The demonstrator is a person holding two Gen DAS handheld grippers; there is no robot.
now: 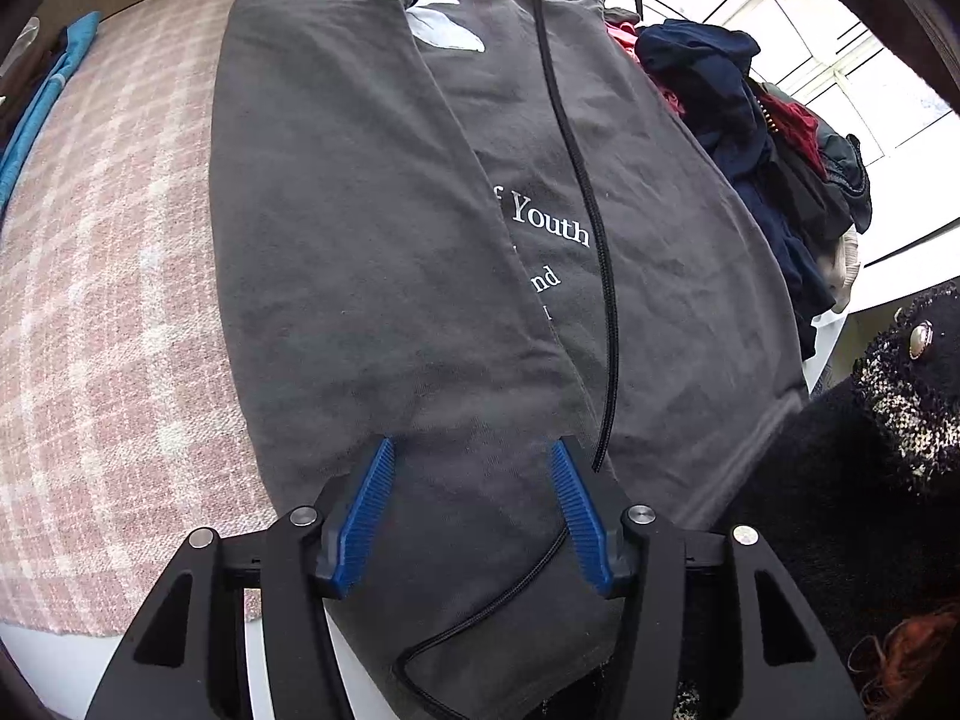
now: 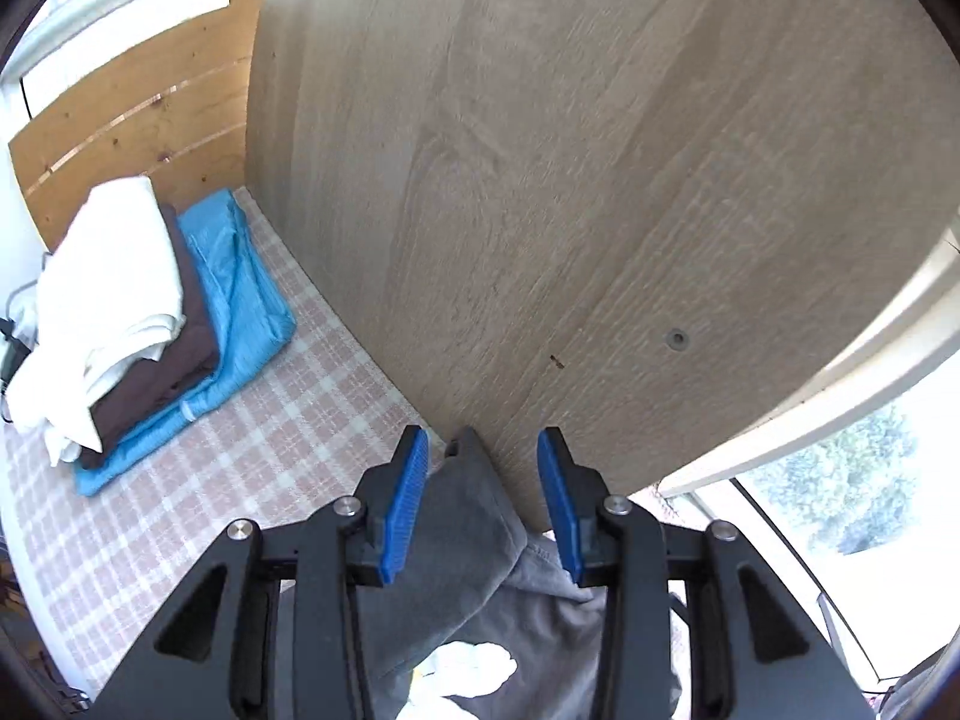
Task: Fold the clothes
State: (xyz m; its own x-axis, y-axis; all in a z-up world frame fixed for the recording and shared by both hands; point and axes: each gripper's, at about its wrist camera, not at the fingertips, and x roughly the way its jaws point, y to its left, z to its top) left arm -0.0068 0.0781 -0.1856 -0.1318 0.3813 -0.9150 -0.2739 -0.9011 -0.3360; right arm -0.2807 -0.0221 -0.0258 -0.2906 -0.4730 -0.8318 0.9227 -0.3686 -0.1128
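Both the left gripper (image 1: pixel 473 450) and right gripper (image 2: pixel 483 441) stand spread over the grey shirt (image 1: pixel 372 228), which lies lengthwise on the checked sheet (image 1: pixel 108 276), a folded stack (image 2: pixel 144 312) at the right gripper's ten o'clock.

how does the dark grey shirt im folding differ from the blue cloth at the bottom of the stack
The dark grey shirt lies long, one side folded over, printed with white lettering; the blue cloth is plain and fully folded. The shirt has only a black cable across it; the cloth carries a brown garment and a white one. Both rest on the pink checked cover.
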